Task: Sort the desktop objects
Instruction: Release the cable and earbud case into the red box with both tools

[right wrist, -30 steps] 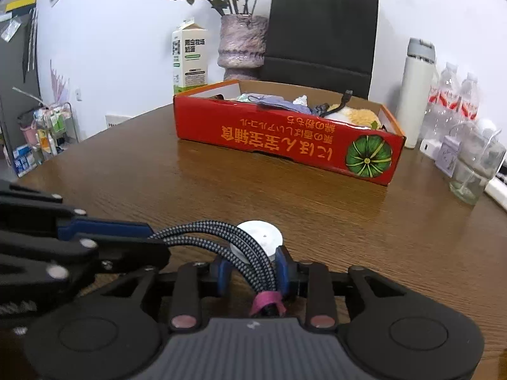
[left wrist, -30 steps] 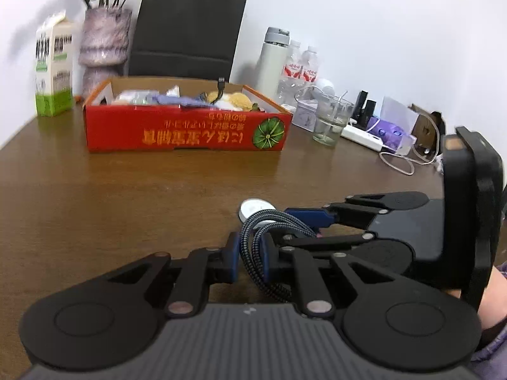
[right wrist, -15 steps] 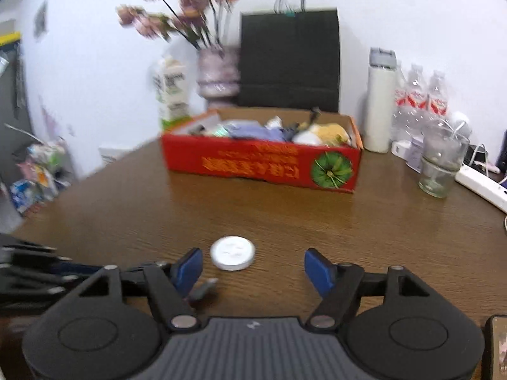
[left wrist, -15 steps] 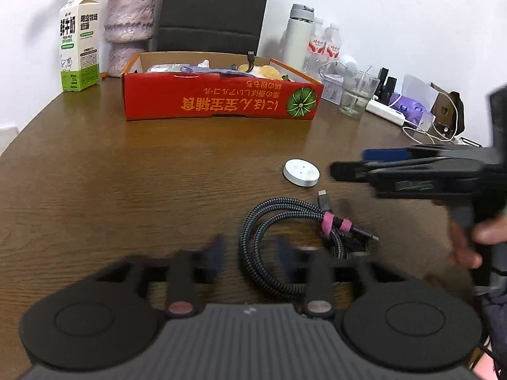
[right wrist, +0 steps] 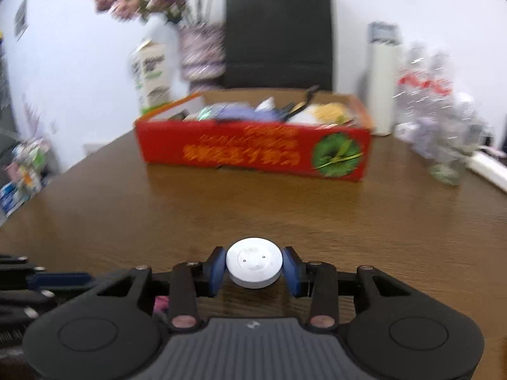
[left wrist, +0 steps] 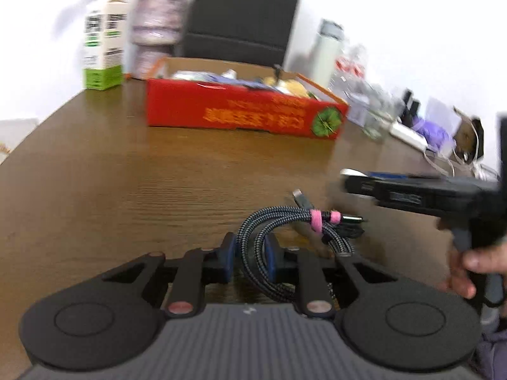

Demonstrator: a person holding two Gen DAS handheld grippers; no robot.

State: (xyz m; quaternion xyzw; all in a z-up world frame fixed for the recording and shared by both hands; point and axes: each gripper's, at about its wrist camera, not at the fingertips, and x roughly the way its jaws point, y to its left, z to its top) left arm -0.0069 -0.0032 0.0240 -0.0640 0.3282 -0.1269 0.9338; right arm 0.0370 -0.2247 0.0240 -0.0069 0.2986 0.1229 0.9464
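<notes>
Braided cable coil [left wrist: 272, 231] sits clenched in the left gripper [left wrist: 250, 258], white puck [right wrist: 254, 262] pinched in the right gripper [right wrist: 254, 269], both low over the tabletop [right wrist: 285, 209], red box [right wrist: 253, 150] straight ahead, far side

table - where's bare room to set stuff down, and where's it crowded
Bare wood on the table runs between the red box and both grippers. Crowded: the far right edge with bottles and the power strip.

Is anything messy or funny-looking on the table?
Nothing looks spilled or broken. The red cardboard box is heaped untidily with things, and the braided black cable, tied with pink bands, has one plug sticking out loose.
</notes>
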